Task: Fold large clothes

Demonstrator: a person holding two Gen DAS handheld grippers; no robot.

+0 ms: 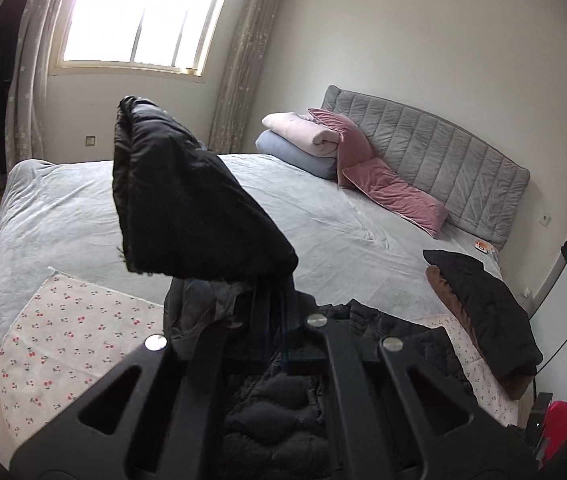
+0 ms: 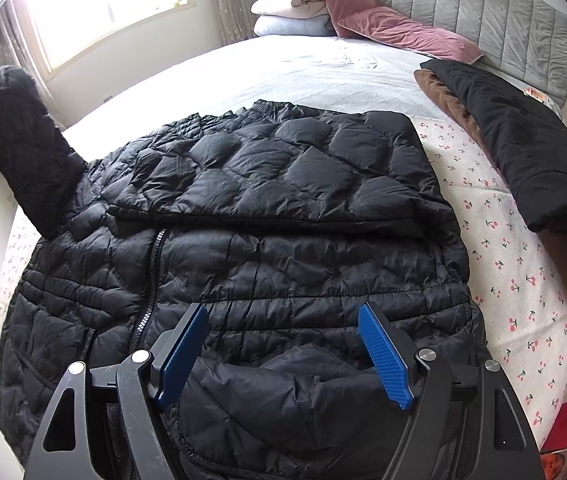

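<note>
A black quilted puffer jacket (image 2: pixel 267 216) lies spread on the bed, zipper up, its right sleeve folded across the chest. My left gripper (image 1: pixel 273 300) is shut on the jacket's left sleeve (image 1: pixel 187 200) and holds it lifted above the bed; the same raised sleeve (image 2: pixel 23 148) shows at the left of the right wrist view. My right gripper (image 2: pixel 283 356) is open, its blue pads (image 2: pixel 383 360) apart just above the jacket's lower part, holding nothing.
A folded black and brown garment (image 2: pixel 523 160) lies on the bed's right side. Pink pillows (image 1: pixel 387 188) and folded blankets (image 1: pixel 303 144) sit by the grey headboard (image 1: pixel 443 152). A cherry-print cloth (image 2: pixel 515 264) lies under the jacket. A red object (image 1: pixel 559 420) stands by the bed.
</note>
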